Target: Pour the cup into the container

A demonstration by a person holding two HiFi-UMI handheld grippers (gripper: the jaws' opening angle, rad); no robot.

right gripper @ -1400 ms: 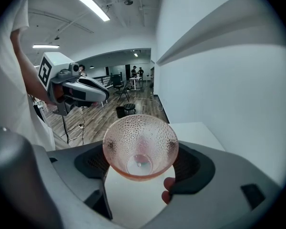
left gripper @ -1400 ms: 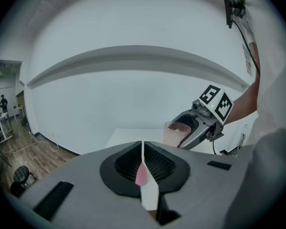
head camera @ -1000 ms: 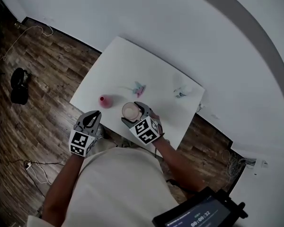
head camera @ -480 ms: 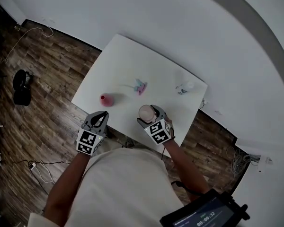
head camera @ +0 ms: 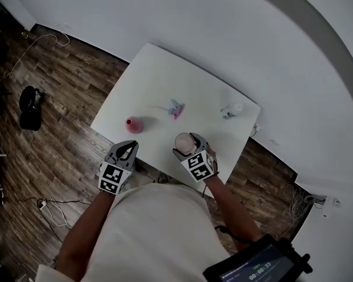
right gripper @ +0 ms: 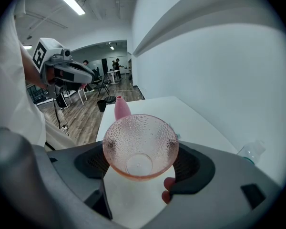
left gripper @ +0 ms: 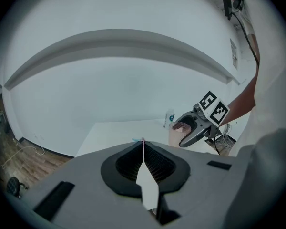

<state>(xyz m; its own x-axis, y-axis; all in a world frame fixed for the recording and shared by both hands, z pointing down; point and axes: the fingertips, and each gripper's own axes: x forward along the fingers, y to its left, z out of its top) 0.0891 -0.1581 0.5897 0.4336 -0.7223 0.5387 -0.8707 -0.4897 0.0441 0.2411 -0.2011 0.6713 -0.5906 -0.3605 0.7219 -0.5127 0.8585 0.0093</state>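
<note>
The right gripper (head camera: 187,146) is clamped on a pink dimpled glass cup (right gripper: 140,144), one jaw on each side, and the cup is upright over the near edge of the white table (head camera: 159,75). Whether the cup holds anything cannot be told.

The pour could likely miss. The pink container (head camera: 132,124) narrows to a small mouth, so a fast or off-centre tilt would spill onto the table. The rounded glass might also slip in the jaws once tipped.

The container stands on the table to the cup's left, clearly apart from it. The left gripper (head camera: 128,148), jaws together and empty, hovers near the container.
</note>
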